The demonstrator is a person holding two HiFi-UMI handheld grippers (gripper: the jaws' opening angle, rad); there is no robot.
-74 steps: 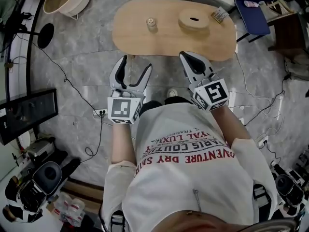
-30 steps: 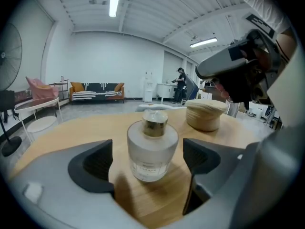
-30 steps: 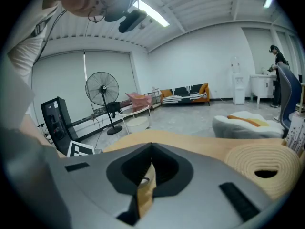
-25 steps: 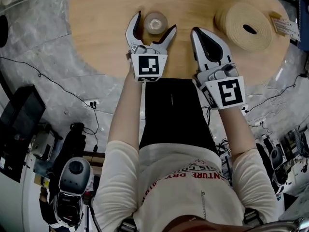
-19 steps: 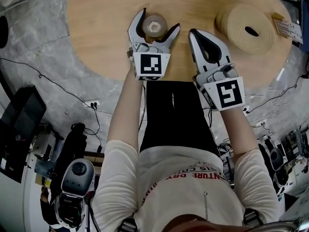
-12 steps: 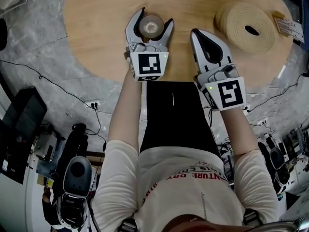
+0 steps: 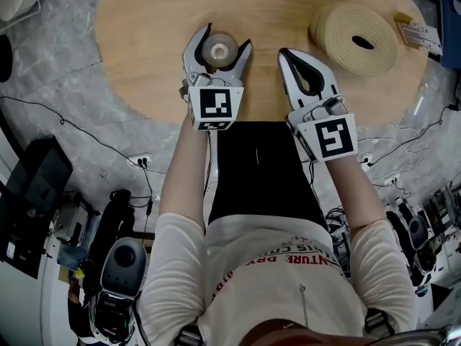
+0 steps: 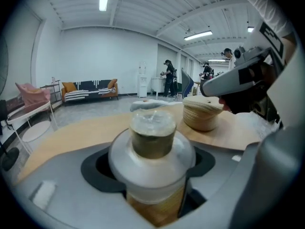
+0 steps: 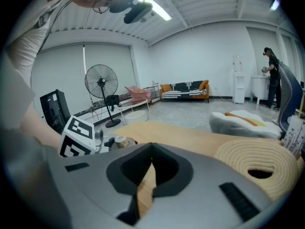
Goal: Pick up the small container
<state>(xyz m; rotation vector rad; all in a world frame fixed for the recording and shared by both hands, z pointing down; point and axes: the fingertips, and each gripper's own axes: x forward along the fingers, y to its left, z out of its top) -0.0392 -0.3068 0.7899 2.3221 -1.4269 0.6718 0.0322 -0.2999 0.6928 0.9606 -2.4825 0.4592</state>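
Two grippers are over a light wooden oval table, each carrying a cube with black-and-white square markers.

Writing: the person's white shirt bears red print, upside down from the head view and only partly legible ("NTURE DRY COU"). A small printed card lies well ahead and to the right of the right gripper; its text is too small to read.

Left gripper: its jaws are closed in on a small clear container with a wide round body, a brownish neck and a clear cap. The container stands upright on the table, deep between the two jaws, and its body fills the gap from one side to the other. The right gripper view shows it low to that gripper's left.

Right gripper: the jaws are pressed together at the tips with only a narrow slit below, and they hold nothing. It sits just beside the left gripper. A beige round coiled-rope disc with a slot in its top lies ahead and to its right, apart from it.
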